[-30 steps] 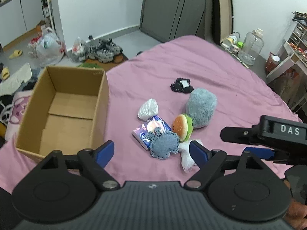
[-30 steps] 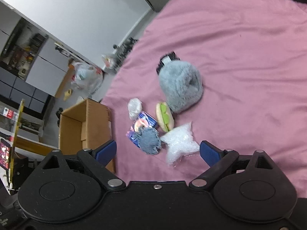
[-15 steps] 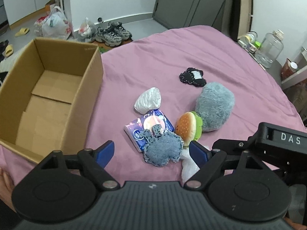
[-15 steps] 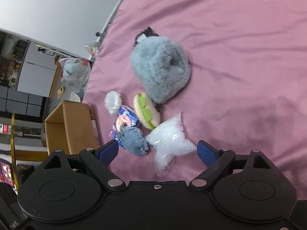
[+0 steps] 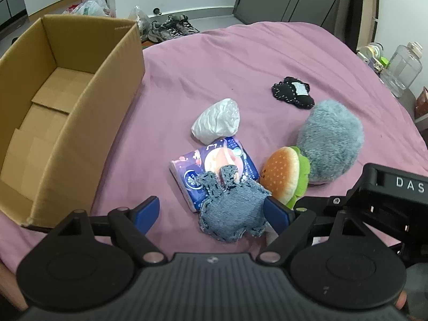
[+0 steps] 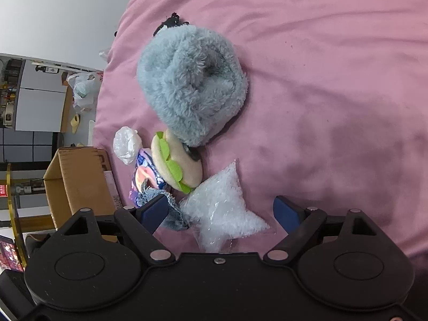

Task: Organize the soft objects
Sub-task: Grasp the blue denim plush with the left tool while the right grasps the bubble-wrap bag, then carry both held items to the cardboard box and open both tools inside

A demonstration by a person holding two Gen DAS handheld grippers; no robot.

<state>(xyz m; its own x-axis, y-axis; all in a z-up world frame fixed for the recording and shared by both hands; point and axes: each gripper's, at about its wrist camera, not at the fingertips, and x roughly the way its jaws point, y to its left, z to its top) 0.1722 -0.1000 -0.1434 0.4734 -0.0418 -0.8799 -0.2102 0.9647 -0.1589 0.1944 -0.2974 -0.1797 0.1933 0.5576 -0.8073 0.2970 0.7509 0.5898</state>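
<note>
Soft items lie clustered on the pink bed (image 5: 214,61): a denim plush (image 5: 232,208), a purple tissue pack (image 5: 214,165), a burger plush (image 5: 283,176), a grey fluffy plush (image 5: 331,144), a white bag (image 5: 216,123) and a black patch (image 5: 293,95). My left gripper (image 5: 212,214) is open, its jaws on either side of the denim plush. My right gripper (image 6: 222,211) is open over a clear star-shaped pouch (image 6: 222,211), beside the burger plush (image 6: 176,163) and the grey plush (image 6: 190,85).
An open, empty cardboard box (image 5: 53,112) stands on the bed at the left, also in the right wrist view (image 6: 77,179). Shoes (image 5: 171,26) and bags lie on the floor beyond. A water jug (image 5: 401,67) stands off the bed's right side.
Both grippers have moved forward and down toward the cluster. The left now straddles the denim plush; the right now straddles the star pouch. Both stay open.
</note>
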